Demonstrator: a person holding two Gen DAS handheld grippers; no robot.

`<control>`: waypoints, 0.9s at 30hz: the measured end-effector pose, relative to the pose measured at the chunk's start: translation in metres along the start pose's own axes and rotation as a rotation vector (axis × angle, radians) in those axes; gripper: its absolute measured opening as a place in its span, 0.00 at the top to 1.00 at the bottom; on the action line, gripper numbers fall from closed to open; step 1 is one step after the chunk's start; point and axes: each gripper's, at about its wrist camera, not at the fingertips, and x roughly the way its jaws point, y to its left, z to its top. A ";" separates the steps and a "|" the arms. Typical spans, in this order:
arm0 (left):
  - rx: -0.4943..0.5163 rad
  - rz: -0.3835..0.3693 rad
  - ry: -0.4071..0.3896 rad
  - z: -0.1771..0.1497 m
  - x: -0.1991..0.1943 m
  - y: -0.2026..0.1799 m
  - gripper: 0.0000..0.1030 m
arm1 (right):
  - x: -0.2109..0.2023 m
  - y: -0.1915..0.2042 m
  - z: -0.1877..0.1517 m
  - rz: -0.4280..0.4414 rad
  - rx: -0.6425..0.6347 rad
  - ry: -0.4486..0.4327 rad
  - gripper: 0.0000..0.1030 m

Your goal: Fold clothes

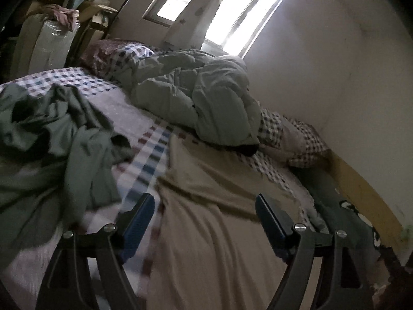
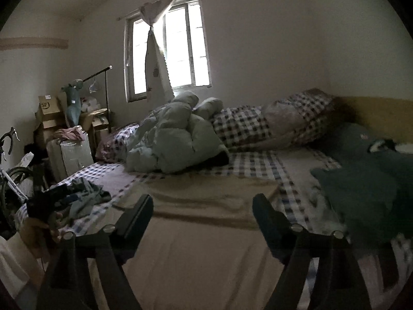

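Beige garment lies flat along the checked bed, part-folded, with left gripper and right gripper both spread wide and empty above it, so pinch matching corners low before lifting the next fold.

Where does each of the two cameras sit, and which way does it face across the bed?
Left wrist: on the left gripper, jaws open; tilted, looking along the bed at the beige garment, the green garment left.
Right wrist: on the right gripper, jaws open; looks across the bed to the window; a hand shows lower left.
Shared: beige garment, pale quilt, window.
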 end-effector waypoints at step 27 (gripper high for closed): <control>-0.236 0.203 0.222 -0.115 -0.087 0.049 0.19 | 0.019 0.048 -0.061 0.241 -0.015 0.173 0.17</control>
